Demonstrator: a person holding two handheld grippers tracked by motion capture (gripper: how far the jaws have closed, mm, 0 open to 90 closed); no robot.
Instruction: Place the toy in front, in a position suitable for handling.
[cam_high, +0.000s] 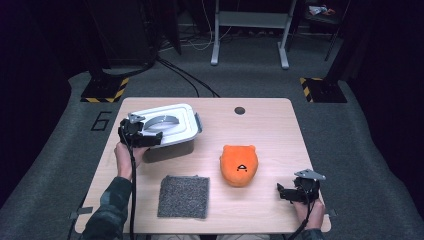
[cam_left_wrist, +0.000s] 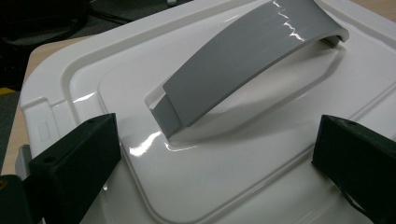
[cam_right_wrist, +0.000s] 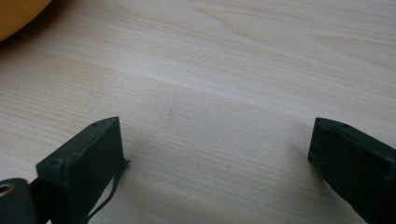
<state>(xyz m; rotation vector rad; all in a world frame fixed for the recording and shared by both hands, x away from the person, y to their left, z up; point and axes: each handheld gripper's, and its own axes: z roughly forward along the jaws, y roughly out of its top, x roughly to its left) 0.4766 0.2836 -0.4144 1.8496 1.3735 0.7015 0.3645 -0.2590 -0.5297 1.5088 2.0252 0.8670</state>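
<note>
Spanning the scene: wooden table (cam_high: 270, 125), carrying everything within reach. Sitting at far left: white lidded box (cam_high: 167, 131), lid on, turned slightly askew, grey arched handle (cam_left_wrist: 243, 56) running across the lid's recessed middle, presumably offering the grip for lifting. Resting right of centre: orange plush toy (cam_high: 239, 165), face up, lying well apart from the box, its edge showing at the far left corner of the right gripper view (cam_right_wrist: 18, 14). Lying near the front edge, left of the toy: grey carpet square (cam_high: 184, 196), flat, untouched. Hovering over the box's near left corner: left gripper (cam_high: 145, 136), jaws spread wide and grasping nothing, pointing at the handle from its near end, seemingly lining up for a hold on it. Waiting at near right: right gripper (cam_high: 286, 192), jaws likewise parted and empty over bare wood, apparently parking clear of the work.
</note>
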